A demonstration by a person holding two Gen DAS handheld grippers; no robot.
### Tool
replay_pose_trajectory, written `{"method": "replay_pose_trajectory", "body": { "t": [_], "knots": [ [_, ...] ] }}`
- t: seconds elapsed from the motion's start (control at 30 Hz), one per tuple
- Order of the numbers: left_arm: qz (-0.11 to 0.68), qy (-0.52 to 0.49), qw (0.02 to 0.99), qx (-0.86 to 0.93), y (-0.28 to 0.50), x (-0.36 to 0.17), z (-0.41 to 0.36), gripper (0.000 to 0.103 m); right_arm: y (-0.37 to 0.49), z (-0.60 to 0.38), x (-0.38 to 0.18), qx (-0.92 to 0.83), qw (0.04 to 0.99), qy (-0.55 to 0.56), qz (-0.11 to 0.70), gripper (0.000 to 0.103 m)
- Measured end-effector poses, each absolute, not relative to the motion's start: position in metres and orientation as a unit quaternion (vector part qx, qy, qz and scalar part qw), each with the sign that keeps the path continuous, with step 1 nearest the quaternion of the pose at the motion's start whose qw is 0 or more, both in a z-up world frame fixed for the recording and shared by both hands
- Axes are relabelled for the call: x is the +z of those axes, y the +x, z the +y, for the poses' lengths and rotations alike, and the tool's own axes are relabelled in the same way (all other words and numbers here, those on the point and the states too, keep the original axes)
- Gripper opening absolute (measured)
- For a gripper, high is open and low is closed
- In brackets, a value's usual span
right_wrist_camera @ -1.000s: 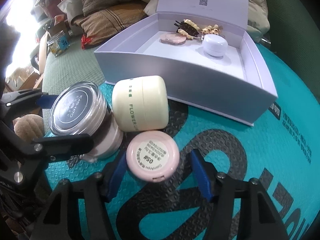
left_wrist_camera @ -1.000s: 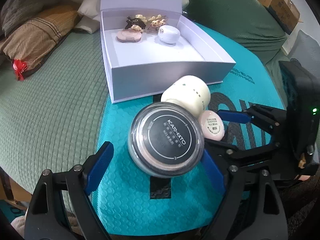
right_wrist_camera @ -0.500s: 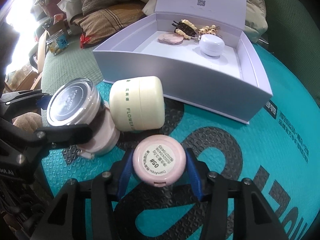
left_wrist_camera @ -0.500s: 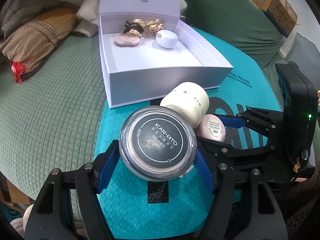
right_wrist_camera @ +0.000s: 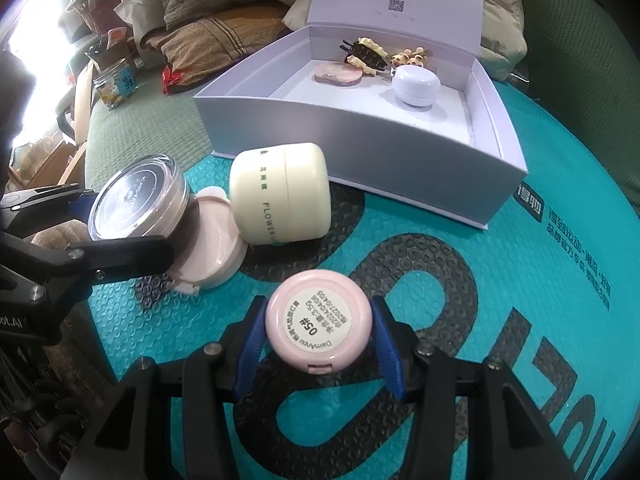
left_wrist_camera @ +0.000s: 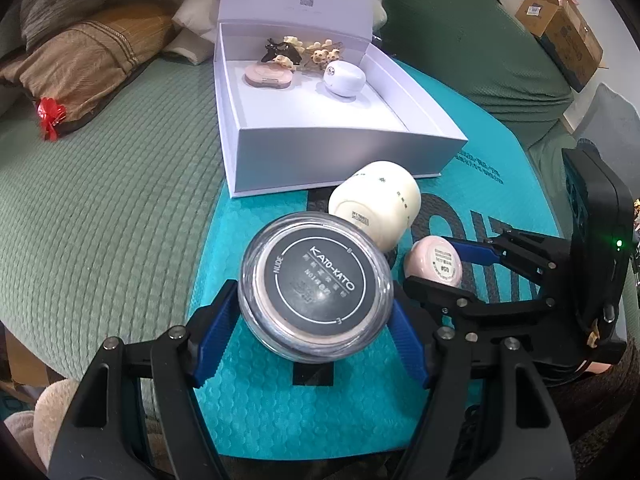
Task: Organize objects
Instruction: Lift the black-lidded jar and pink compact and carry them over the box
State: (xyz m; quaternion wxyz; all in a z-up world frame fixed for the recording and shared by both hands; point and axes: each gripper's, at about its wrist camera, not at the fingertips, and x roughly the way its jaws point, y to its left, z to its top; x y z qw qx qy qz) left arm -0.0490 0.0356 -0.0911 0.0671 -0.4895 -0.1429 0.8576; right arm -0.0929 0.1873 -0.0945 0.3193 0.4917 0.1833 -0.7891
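Both grippers loaded. Left gripper (left_wrist_camera: 312, 340): jaws clamped on the clear KATO-KATO powder jar (left_wrist_camera: 316, 292), dark lid facing the camera, jar tilted over a pink compact (right_wrist_camera: 208, 240) lying open on the teal mat (right_wrist_camera: 500, 280). Right gripper (right_wrist_camera: 318, 336): jaws closed tight on the small pink compact marked #05 (right_wrist_camera: 318, 324), label side up.

Key relation: the open white box (right_wrist_camera: 360, 148) sits ahead of both jaws, beyond a cream jar (right_wrist_camera: 280, 196) lying on its side, long axis running across the box front. Box floor near the front wall looks free. Right gripper appears nearer the box.
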Motion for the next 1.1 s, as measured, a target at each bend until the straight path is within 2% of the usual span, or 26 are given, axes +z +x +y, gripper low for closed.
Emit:
{"method": "replay_pose_trajectory", "body": {
  "t": [1.1],
  "knots": [
    [-0.123, -0.475, 0.036, 0.871, -0.026, -0.053, 0.021, 0.07, -0.064, 0.152, -0.03, -0.793, 0.383, 0.417, 0.225, 0.052]
  ]
}}
